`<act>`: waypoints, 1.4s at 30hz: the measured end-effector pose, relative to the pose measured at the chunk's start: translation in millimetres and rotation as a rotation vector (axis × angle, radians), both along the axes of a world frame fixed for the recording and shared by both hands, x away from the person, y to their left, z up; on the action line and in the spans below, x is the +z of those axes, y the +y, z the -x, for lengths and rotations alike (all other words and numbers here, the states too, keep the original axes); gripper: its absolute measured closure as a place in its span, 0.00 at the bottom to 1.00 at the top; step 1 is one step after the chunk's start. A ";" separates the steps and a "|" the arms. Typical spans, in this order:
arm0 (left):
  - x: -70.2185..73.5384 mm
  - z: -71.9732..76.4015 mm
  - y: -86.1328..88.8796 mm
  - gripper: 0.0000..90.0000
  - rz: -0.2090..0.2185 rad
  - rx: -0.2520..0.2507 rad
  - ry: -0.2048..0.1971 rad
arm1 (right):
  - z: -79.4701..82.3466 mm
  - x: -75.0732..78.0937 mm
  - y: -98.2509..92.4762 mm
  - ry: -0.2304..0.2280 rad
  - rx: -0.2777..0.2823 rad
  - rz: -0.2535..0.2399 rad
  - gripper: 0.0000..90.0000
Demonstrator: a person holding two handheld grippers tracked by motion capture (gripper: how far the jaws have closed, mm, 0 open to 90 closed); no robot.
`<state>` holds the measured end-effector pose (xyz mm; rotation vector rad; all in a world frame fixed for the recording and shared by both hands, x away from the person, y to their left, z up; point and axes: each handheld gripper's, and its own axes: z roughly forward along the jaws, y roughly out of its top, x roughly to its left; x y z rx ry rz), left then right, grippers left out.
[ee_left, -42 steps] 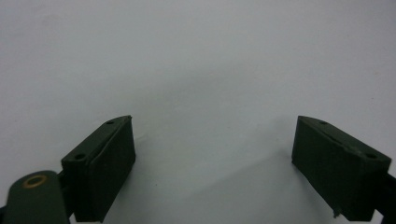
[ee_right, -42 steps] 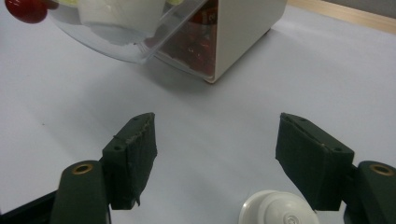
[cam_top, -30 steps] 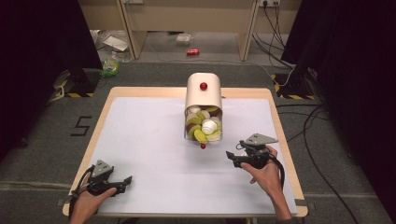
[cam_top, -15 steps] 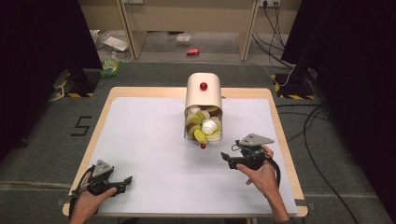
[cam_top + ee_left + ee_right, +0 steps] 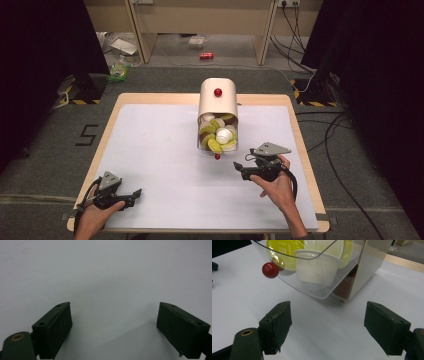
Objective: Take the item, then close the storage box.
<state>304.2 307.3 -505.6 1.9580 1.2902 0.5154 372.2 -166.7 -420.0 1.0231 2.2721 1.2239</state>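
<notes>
A cream box [image 5: 218, 107] with a red knob on top lies at the middle of the table. Its clear drawer [image 5: 218, 139] stands pulled out toward me, full of several yellow-green and white capsules. A small red knob [image 5: 217, 156] marks the drawer's front. My right gripper [image 5: 240, 169] sits just right of that knob, pointing left. In the right gripper view the gripper [image 5: 328, 327] is open, its jaws have just been opening with nothing between them, and the drawer [image 5: 317, 288], its knob [image 5: 270, 270] and a white capsule [image 5: 318, 266] lie close ahead. My left gripper [image 5: 136, 194] rests open at the near left [image 5: 113, 325].
A white mat [image 5: 150, 150] covers the wooden table [image 5: 301, 150]. Cables trail on the floor at the right, and a red can [image 5: 206, 55] and litter lie on the floor beyond the table.
The right hand has shifted slightly left and toward the near edge, staying by the drawer front. The left hand has kept still.
</notes>
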 end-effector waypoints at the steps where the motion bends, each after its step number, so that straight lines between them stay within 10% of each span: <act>1: 0.0 0.0 0.0 0.14 0.000 0.000 0.000 | -0.5 -0.2 0.2 -0.001 -0.001 0.004 0.25; 42: -0.2 0.2 -0.4 0.14 -0.003 0.001 -0.003 | -12.6 1.1 15.2 -0.046 -0.065 -0.021 0.22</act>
